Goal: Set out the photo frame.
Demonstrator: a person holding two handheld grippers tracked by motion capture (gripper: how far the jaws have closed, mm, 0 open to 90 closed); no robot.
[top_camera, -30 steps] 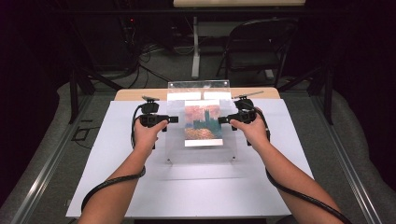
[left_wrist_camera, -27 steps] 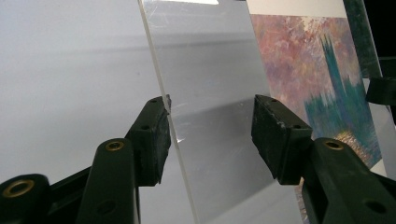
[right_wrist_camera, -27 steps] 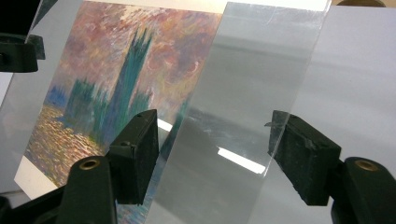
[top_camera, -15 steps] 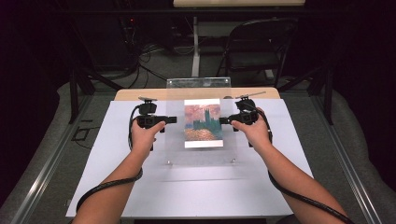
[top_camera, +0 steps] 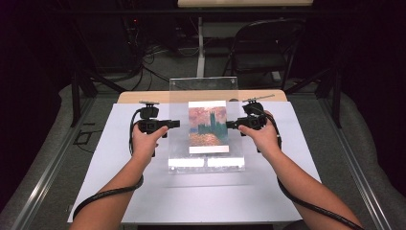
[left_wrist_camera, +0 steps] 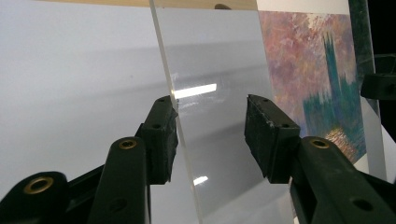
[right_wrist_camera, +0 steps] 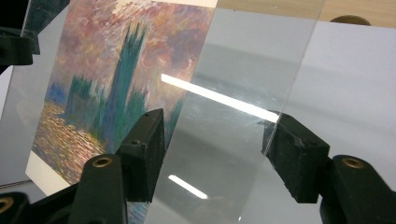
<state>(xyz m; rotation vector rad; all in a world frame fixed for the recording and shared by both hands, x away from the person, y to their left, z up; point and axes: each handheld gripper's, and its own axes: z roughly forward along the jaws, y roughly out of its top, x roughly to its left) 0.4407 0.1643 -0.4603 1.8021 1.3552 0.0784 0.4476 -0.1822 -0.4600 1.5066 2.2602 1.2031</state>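
At the bench (top_camera: 143,201), we see a clear acrylic sheet (top_camera: 207,160) lying over a painted print (top_camera: 208,126) of towers under a pink sky, glare bars along its near edge. The left claw (top_camera: 175,123) and right claw (top_camera: 230,125) flank the sheet, jaws parted astride its side edges, gripping nothing. Beyond the sheet stands a folding chair (top_camera: 261,45).

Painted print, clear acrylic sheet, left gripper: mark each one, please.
painted print (top_camera: 208,127), high view, middle of the picture.
clear acrylic sheet (left_wrist_camera: 219,112), left gripper view, bare clear part.
left gripper (left_wrist_camera: 210,135), left gripper view, midway between jaws.
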